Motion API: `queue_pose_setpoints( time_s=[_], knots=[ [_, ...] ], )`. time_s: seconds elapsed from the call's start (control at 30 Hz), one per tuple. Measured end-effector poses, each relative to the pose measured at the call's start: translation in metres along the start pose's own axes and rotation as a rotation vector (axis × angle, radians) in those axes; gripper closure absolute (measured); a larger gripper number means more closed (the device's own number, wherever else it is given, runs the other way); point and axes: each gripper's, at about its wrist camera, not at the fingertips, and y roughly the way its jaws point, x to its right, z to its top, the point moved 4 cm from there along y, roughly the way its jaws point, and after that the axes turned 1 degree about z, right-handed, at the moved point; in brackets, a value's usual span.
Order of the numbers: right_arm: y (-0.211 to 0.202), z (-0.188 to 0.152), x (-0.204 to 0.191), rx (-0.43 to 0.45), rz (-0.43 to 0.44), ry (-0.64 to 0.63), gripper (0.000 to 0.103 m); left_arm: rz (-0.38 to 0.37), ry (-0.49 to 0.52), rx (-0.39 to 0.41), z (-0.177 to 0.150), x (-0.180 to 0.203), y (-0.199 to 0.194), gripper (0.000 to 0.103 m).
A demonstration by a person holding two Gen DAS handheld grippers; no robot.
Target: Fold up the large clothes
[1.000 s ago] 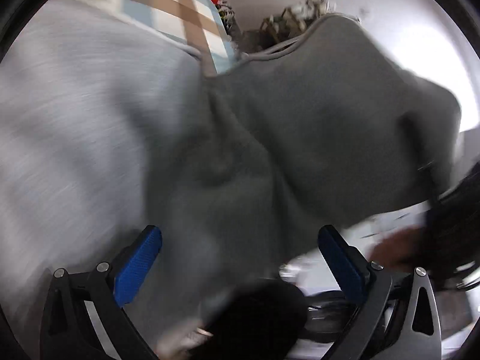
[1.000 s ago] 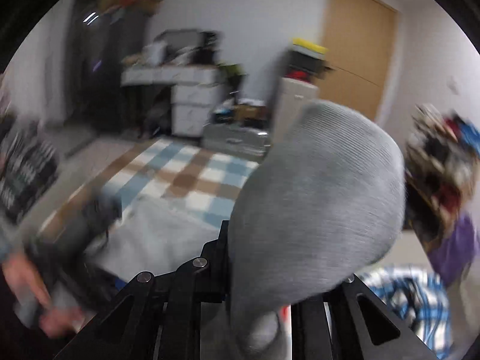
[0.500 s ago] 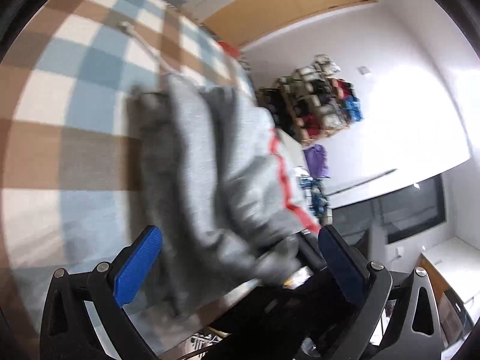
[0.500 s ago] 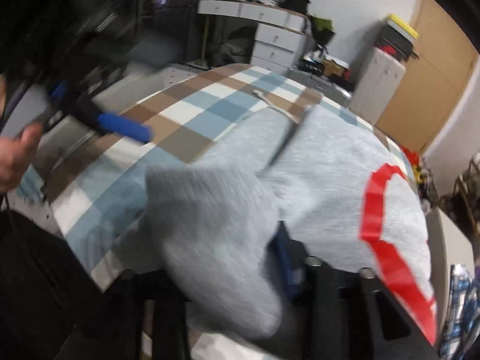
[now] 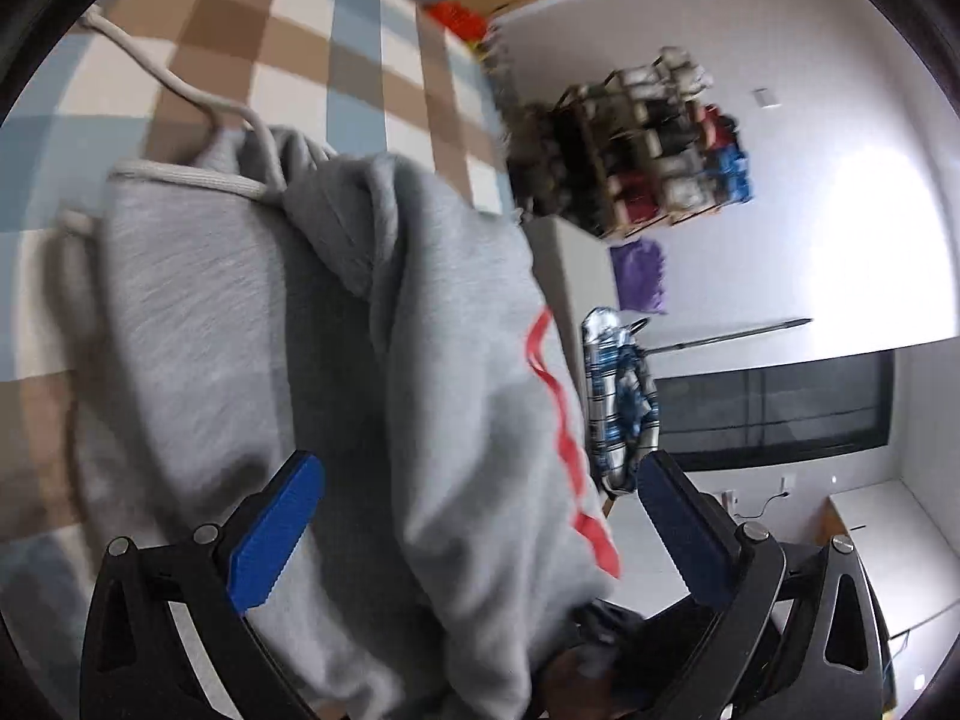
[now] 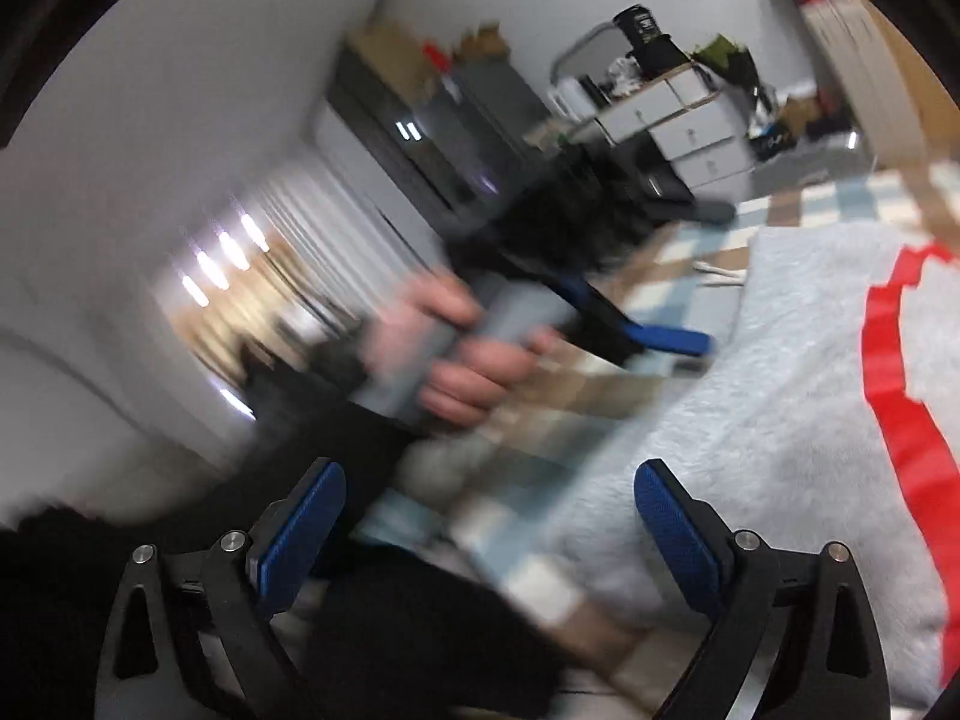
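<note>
Grey hoodie [image 5: 252,324], red marking [image 5: 564,420] unreadable.

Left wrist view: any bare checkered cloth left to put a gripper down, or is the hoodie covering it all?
Bare checkered cloth remains beyond the grey hoodie, around its drawstring, and in a strip along the hoodie's left edge. The near side is crowded: the hoodie fills the space between the open left gripper fingers. The shelf lies off the surface.

checked blanket [image 5: 252,30] | grey hoodie [image 5: 210,312] on it (drawcord trailing)
</note>
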Motion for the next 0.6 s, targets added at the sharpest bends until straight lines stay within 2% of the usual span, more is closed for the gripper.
queue_pose_setpoints(
  time_s=[0.07, 0.13, 0.17, 0.27, 0.3, 0.33, 0.37, 0.4, 0.43, 0.5, 0.53, 0.57, 0.6],
  knots=[
    [-0.028, 0.01, 0.007, 0.071, 0.081, 0.064, 0.004, 0.004, -0.025, -0.05, 0.0, 0.003, 0.017, 0.002],
    [-0.061, 0.02, 0.018, 0.166, 0.097, 0.103, 0.003, 0.021, -0.038, -0.085, -0.002, 0.007, 0.031, 0.002],
    [-0.072, 0.024, 0.023, 0.204, 0.056, 0.111, 0.0, 0.044, -0.028, -0.101, -0.005, 0.01, 0.037, 0.002],
    [-0.108, 0.029, 0.059, 0.335, -0.165, 0.203, 0.0, 0.089, -0.016, -0.128, -0.007, 0.017, 0.051, 0.002],
    [-0.112, 0.026, 0.082, 0.337, -0.258, 0.292, 0.0, 0.105, -0.01, -0.13, -0.008, 0.02, 0.053, 0.002],
    [-0.109, 0.023, 0.103, 0.298, -0.292, 0.374, 0.0, 0.116, 0.002, -0.129, -0.008, 0.022, 0.054, 0.002],
    [-0.102, 0.02, 0.119, 0.266, -0.272, 0.435, 0.0, 0.124, 0.012, -0.13, -0.006, 0.025, 0.052, 0.004],
    [-0.09, 0.013, 0.134, 0.241, -0.195, 0.524, 0.0, 0.125, 0.014, -0.125, -0.005, 0.027, 0.048, 0.018],
    [-0.084, 0.012, 0.137, 0.24, -0.169, 0.547, 0.0, 0.115, 0.012, -0.13, -0.006, 0.028, 0.046, 0.04],
    [-0.08, 0.019, 0.125, 0.248, -0.172, 0.485, 0.0, 0.128, 0.02, -0.124, -0.006, 0.025, 0.041, 0.055],
    [-0.078, 0.023, 0.116, 0.251, -0.142, 0.456, 0.0, 0.125, 0.033, -0.115, -0.005, 0.027, 0.038, 0.069],
    [-0.073, 0.027, 0.104, 0.246, -0.11, 0.416, 0.0, 0.113, 0.037, -0.11, -0.003, 0.028, 0.035, 0.077],
    [-0.066, 0.029, 0.093, 0.223, -0.116, 0.379, 0.0, 0.086, 0.033, -0.105, -0.003, 0.029, 0.029, 0.085]
  ],
)
